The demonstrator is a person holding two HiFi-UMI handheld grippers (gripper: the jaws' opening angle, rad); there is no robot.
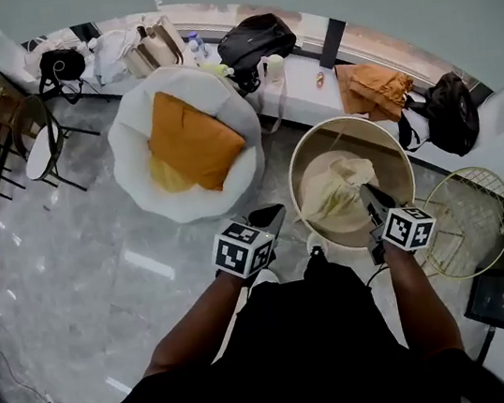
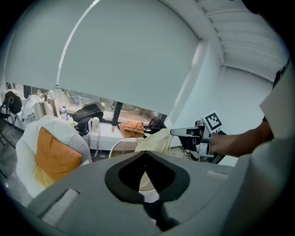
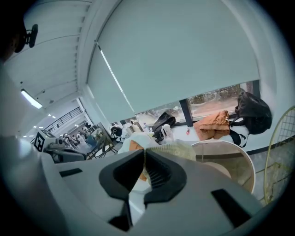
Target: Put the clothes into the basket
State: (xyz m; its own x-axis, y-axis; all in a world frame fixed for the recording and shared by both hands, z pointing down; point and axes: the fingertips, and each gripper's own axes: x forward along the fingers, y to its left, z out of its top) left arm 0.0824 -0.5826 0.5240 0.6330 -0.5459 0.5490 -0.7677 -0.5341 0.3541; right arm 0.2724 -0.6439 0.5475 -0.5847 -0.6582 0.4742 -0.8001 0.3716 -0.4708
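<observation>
- garment (image 1: 334,194): pale yellow
- basket (image 1: 396,141): beige
- cushion (image 1: 191,144): orange
- chair (image 1: 131,141): white
- cloth (image 1: 375,89): rust orange
- backpack (image 1: 255,41): black
- floor (image 1: 72,262): grey, marble-veined

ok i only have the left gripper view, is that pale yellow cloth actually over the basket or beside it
Observer: In the head view, the pale yellow cloth sits inside the outline of the basket rim, not beside it.
Operator: is the right one really gripping it
Observer: Yes. The right gripper view shows the right gripper with its fingers together and knit cloth bunched at the tips.
Operator: and where's my left one
Observer: The left gripper is just left of the basket rim, over the floor.
</observation>
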